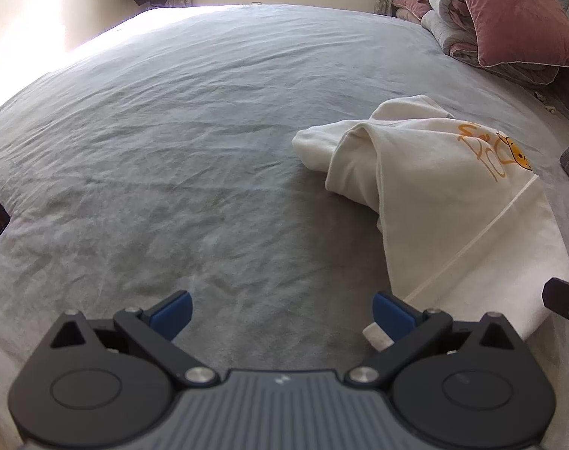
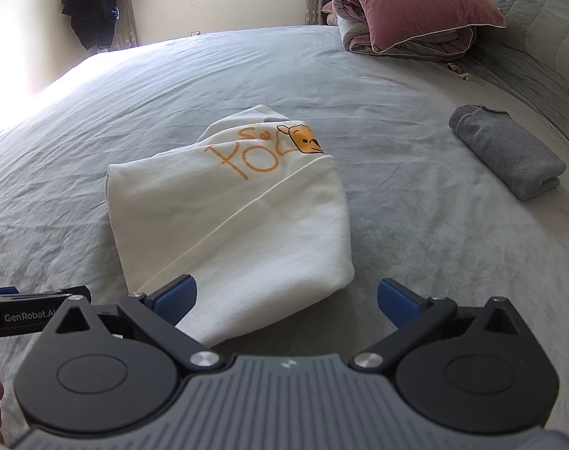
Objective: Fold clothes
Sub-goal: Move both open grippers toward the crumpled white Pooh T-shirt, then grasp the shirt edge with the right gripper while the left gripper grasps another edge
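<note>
Right wrist view, folded grey garment [image 2: 506, 152], cream shirt [image 2: 232, 217]

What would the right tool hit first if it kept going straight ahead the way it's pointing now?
Most likely the white garment: the open right tool points at its near edge. The folded grey garment lies well off to the right, out of that line.

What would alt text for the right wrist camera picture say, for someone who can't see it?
A white shirt with an orange cartoon print lies partly folded on a grey bed, just ahead of the open right gripper. A folded grey garment lies further right, with a pink pillow beyond.
</note>
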A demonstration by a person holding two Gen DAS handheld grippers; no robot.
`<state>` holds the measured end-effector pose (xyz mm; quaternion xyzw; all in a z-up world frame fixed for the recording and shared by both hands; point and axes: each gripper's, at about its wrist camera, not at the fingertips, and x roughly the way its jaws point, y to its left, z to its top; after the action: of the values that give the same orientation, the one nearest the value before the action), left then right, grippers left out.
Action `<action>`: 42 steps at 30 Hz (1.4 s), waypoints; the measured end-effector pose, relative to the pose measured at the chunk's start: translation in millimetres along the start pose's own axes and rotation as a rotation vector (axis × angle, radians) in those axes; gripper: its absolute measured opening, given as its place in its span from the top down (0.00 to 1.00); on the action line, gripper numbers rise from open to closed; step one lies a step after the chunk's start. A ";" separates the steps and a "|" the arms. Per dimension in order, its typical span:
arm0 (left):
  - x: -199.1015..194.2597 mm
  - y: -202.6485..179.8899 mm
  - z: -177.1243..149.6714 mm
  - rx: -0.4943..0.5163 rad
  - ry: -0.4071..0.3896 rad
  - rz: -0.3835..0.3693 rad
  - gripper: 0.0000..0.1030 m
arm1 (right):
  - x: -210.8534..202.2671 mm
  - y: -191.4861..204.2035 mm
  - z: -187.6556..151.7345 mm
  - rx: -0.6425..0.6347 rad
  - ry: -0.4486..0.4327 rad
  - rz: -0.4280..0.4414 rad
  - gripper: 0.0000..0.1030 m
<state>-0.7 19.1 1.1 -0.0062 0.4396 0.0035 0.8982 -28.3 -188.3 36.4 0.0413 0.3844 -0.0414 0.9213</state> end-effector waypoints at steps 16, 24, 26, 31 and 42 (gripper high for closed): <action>1.7 -0.9 -0.1 0.009 0.007 0.001 0.00 | 1.7 -2.3 0.0 0.009 0.013 0.004 0.00; 4.0 -2.7 -1.7 0.021 0.011 0.017 0.00 | 7.1 -2.0 -0.5 0.000 0.015 -0.011 0.00; 7.1 -2.5 -2.1 0.021 0.022 0.010 0.00 | 10.9 -1.6 0.1 -0.011 0.014 -0.012 0.00; 14.9 -0.3 -0.8 0.031 0.023 0.019 0.00 | 23.6 -6.3 6.2 -0.019 0.015 0.025 0.00; 35.1 3.3 28.0 -0.024 -0.005 -0.096 0.00 | 72.0 -30.9 17.0 0.005 0.040 0.102 0.00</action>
<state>42.9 22.8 -9.4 -0.0381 0.4367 -0.0341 0.8982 30.8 -224.0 -4.3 0.0639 0.3998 0.0052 0.9144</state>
